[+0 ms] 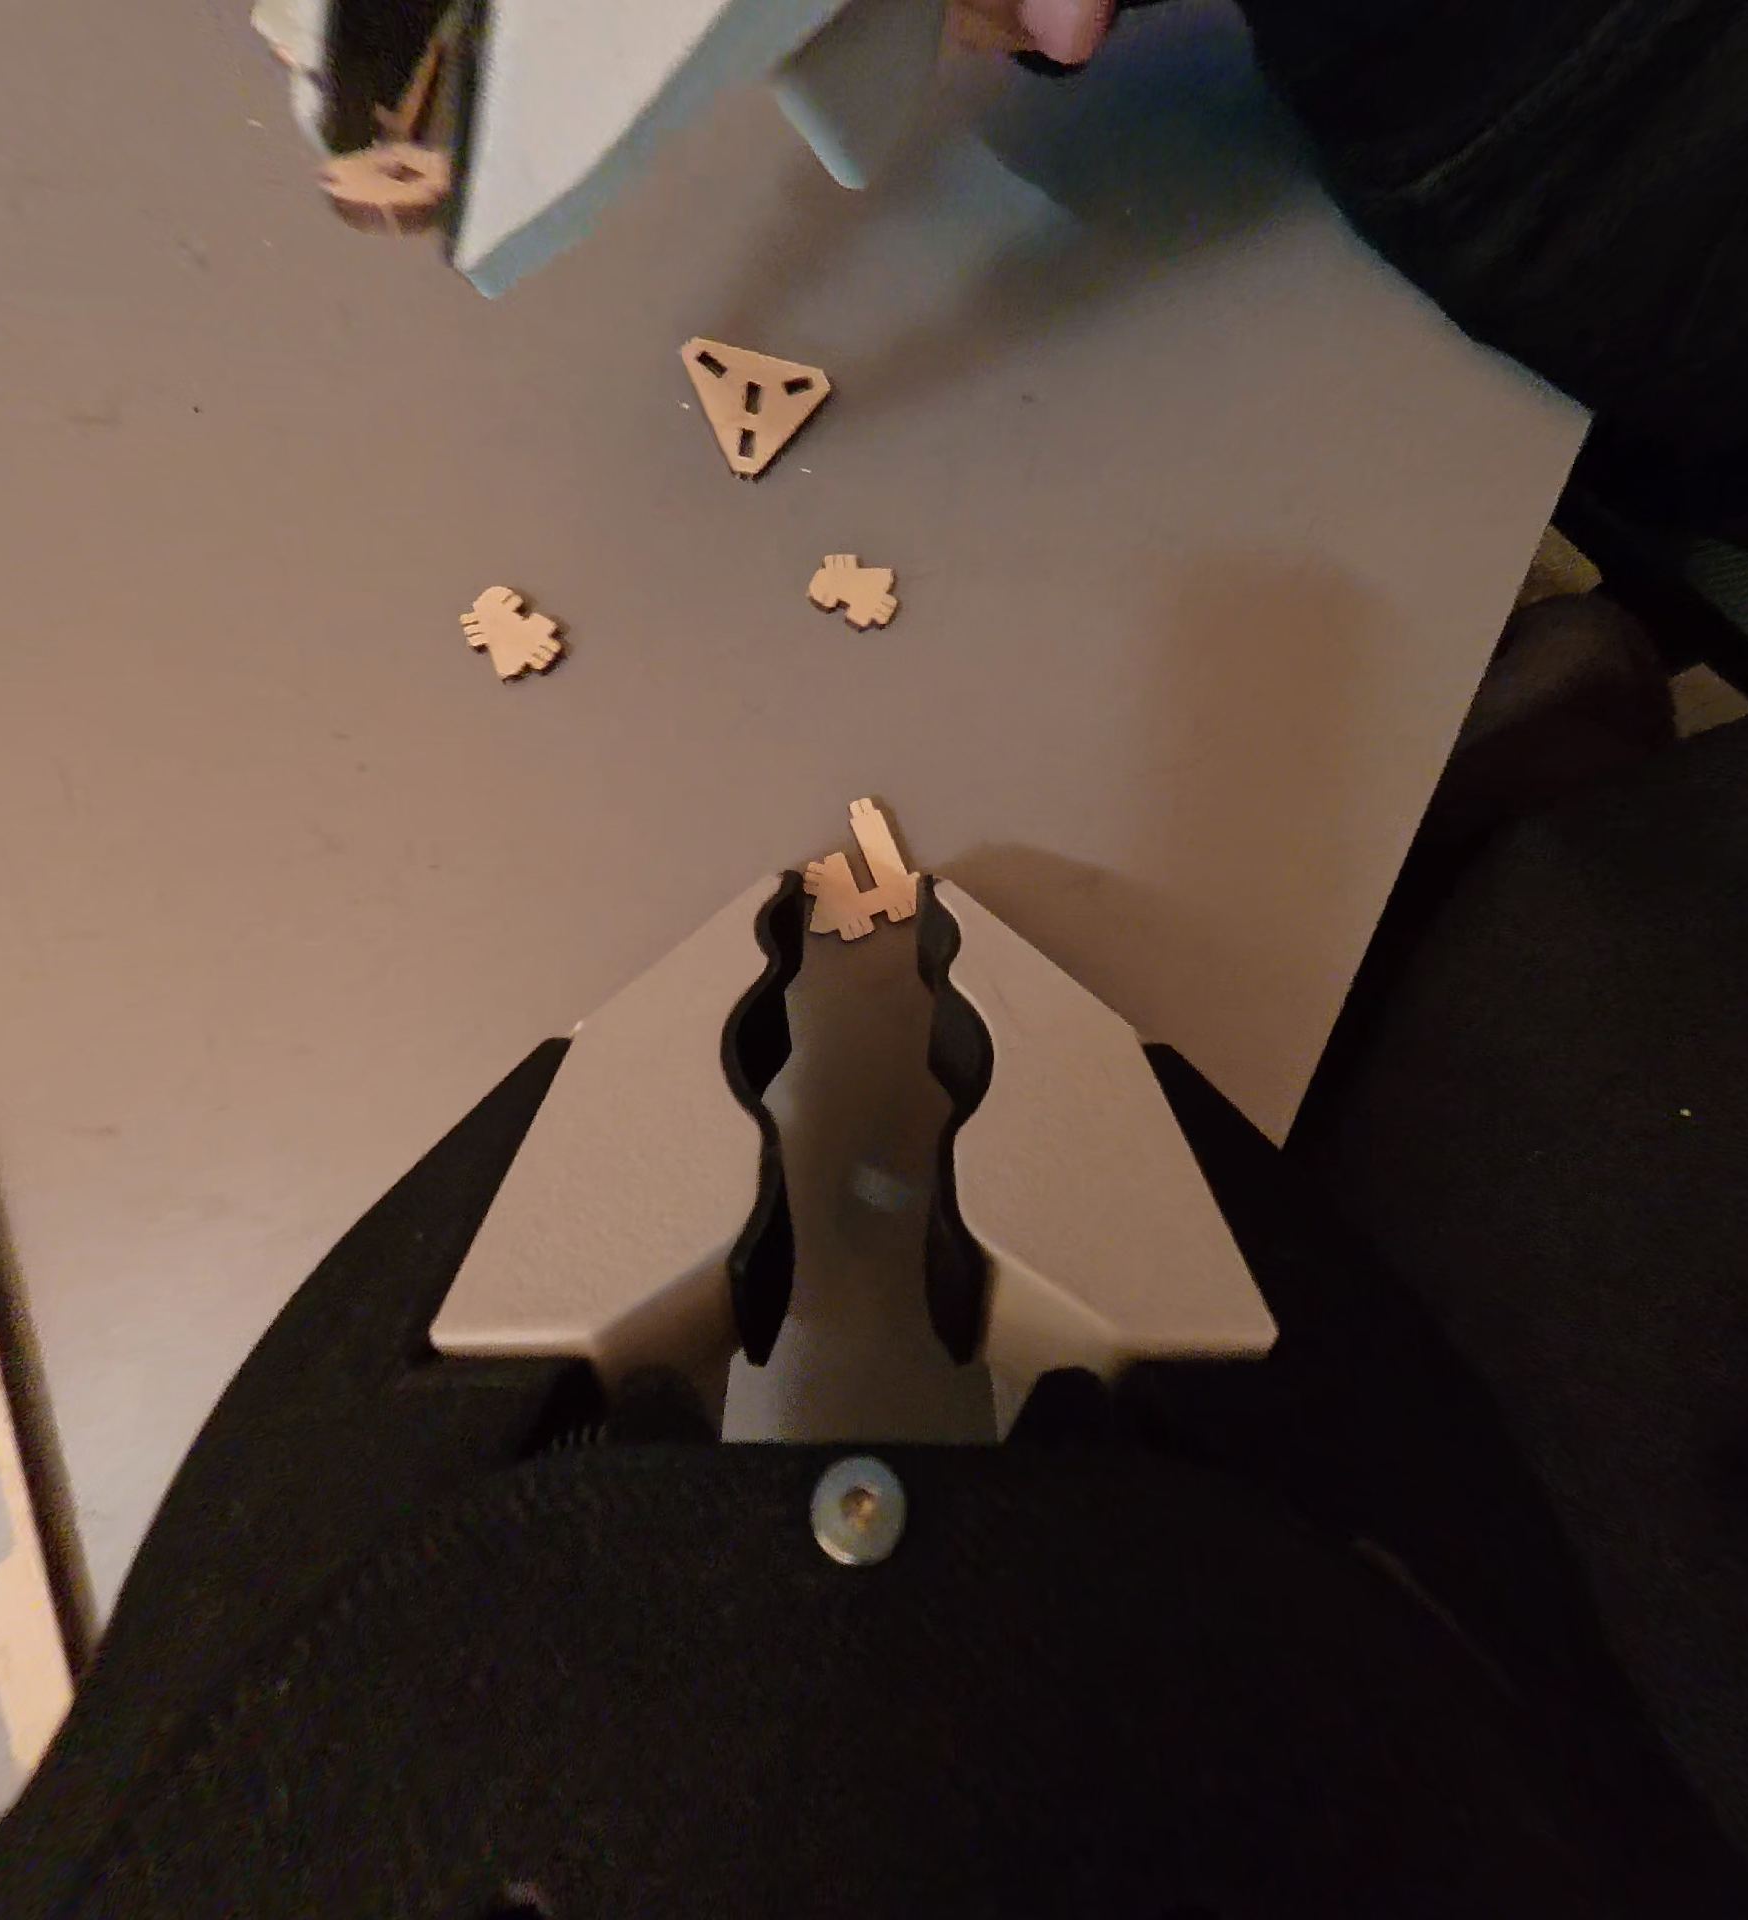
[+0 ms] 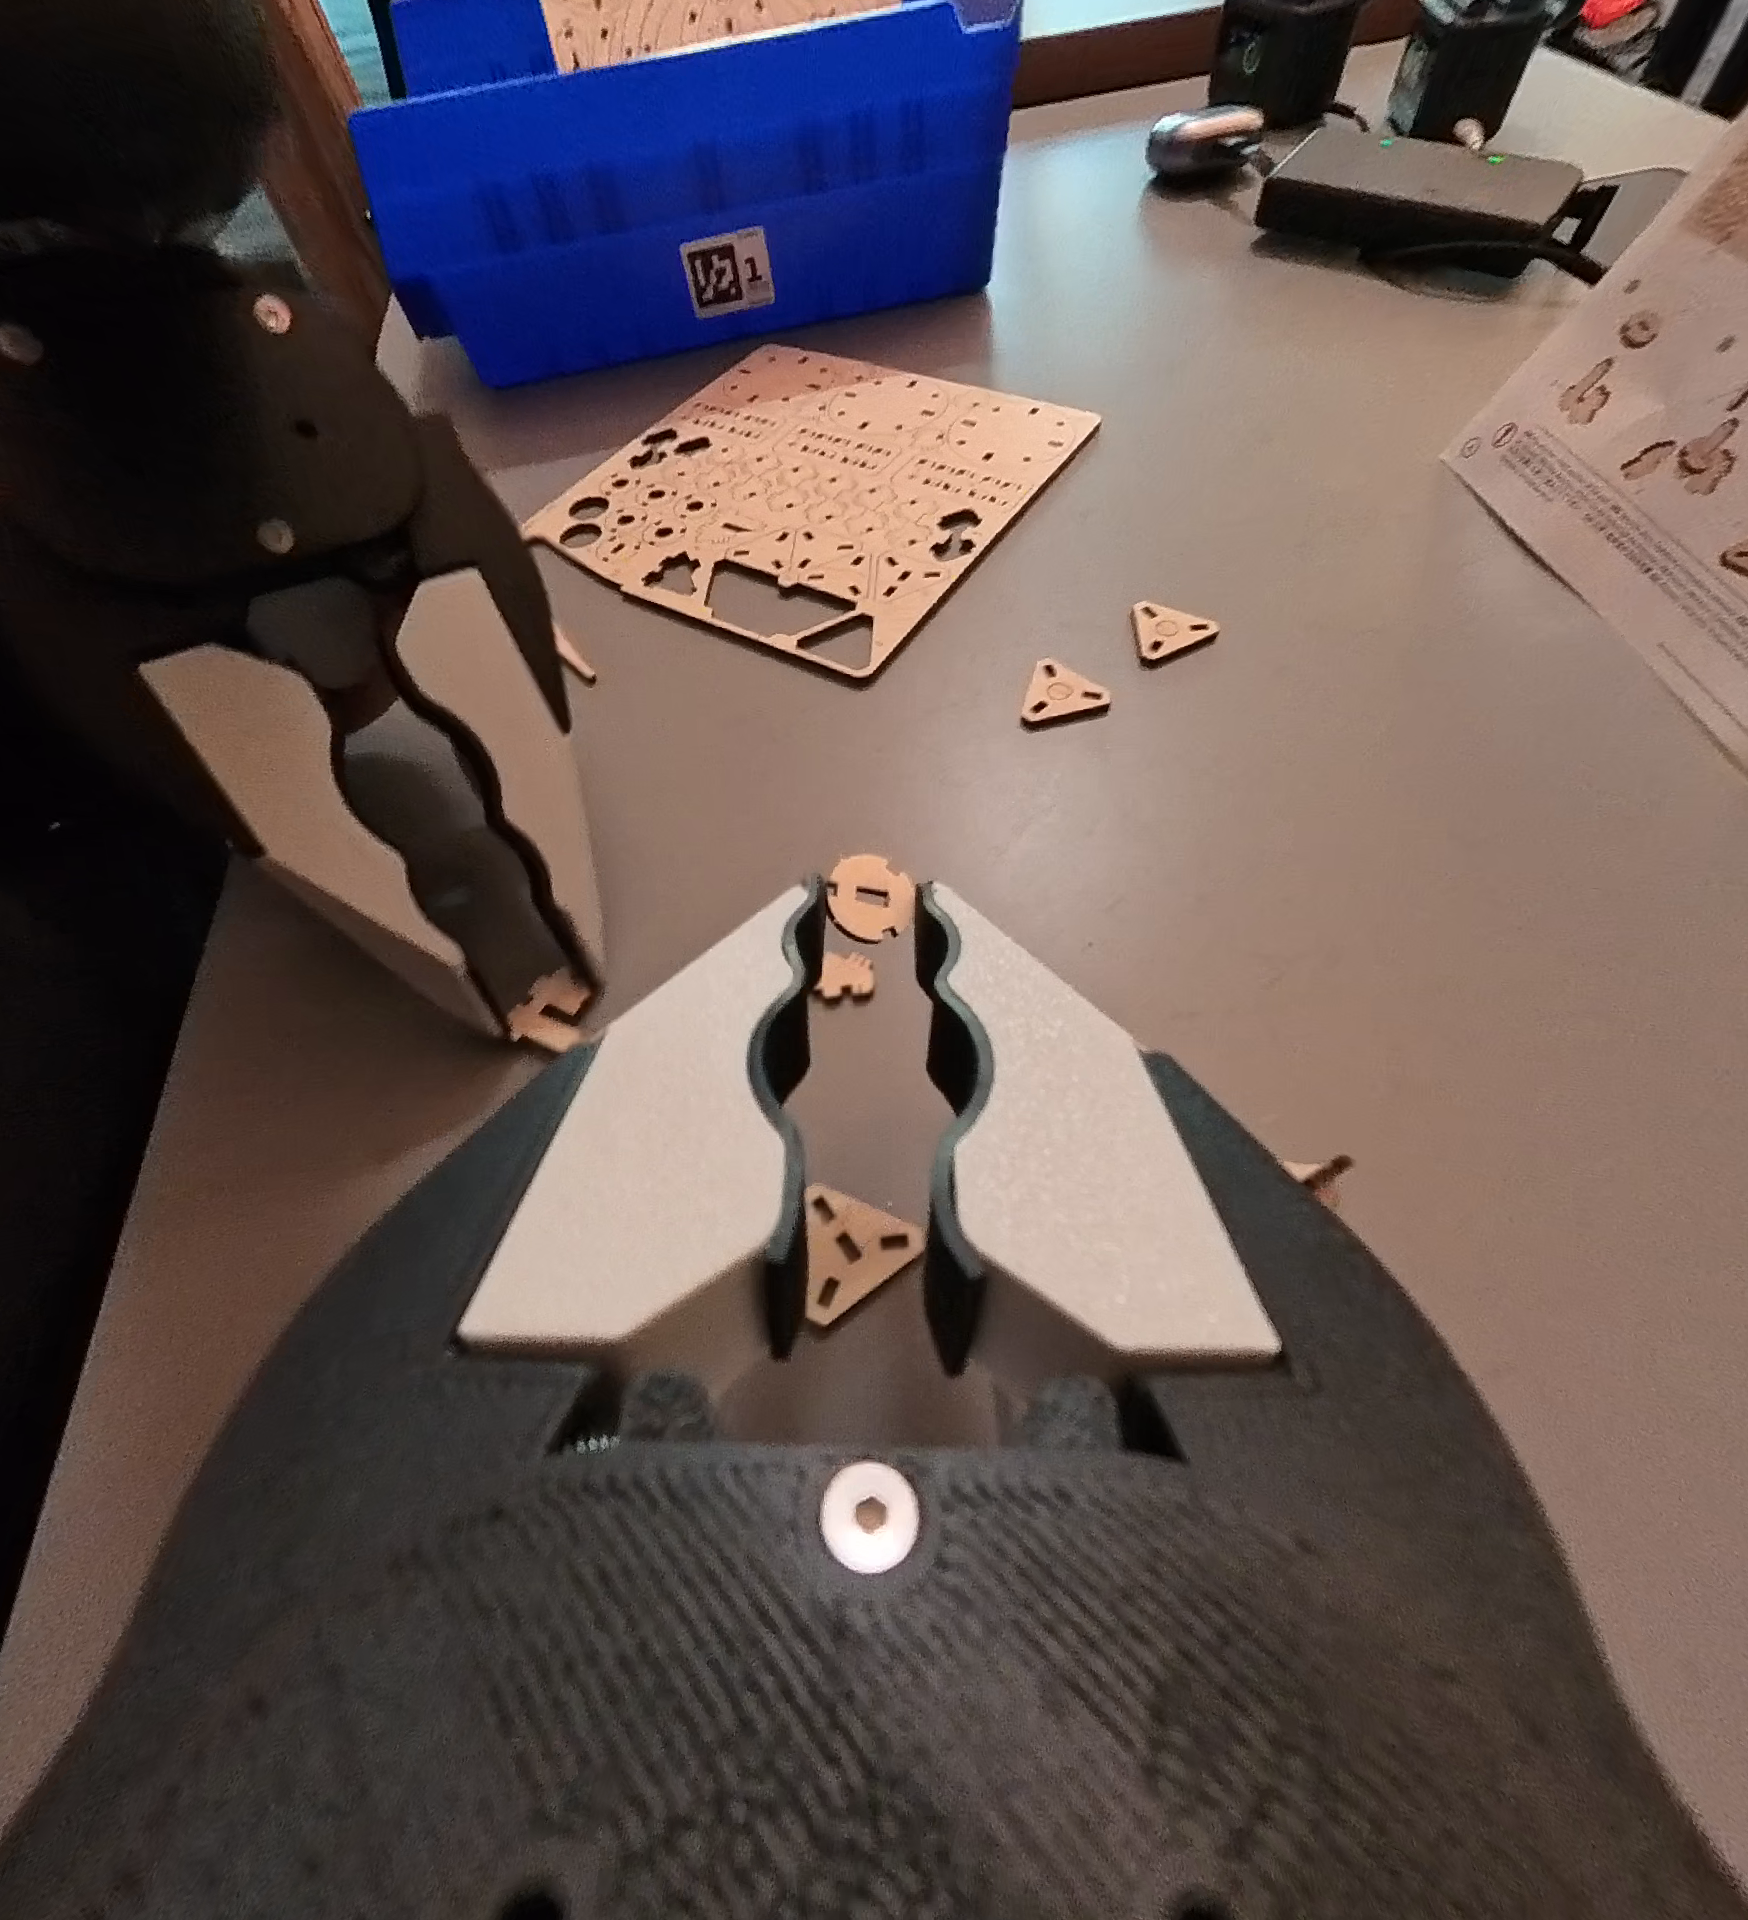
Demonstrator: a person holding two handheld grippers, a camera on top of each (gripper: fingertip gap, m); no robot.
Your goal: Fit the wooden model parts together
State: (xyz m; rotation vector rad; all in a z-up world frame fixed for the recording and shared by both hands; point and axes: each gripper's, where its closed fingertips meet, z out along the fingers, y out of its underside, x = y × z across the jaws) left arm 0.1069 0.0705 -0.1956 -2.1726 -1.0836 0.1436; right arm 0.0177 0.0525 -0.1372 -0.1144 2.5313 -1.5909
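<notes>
A: Left wrist view: where is the forked wooden piece [image 1: 862, 885]?
B: Pinched at the tips of the left claw [image 1: 865, 899], low over the worktop [image 1: 226, 831].
A: Right wrist view?
B: The right claw [image 2: 870, 909] grips a round slotted disc [image 2: 868, 896] between its tips

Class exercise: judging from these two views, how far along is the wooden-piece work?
Done: pieces already punched from the wooden sheet. In hand: left gripper grips a notched piece; right gripper grips a round disc. Left: triangles and small pieces lie loose on the table, none joined.
</notes>
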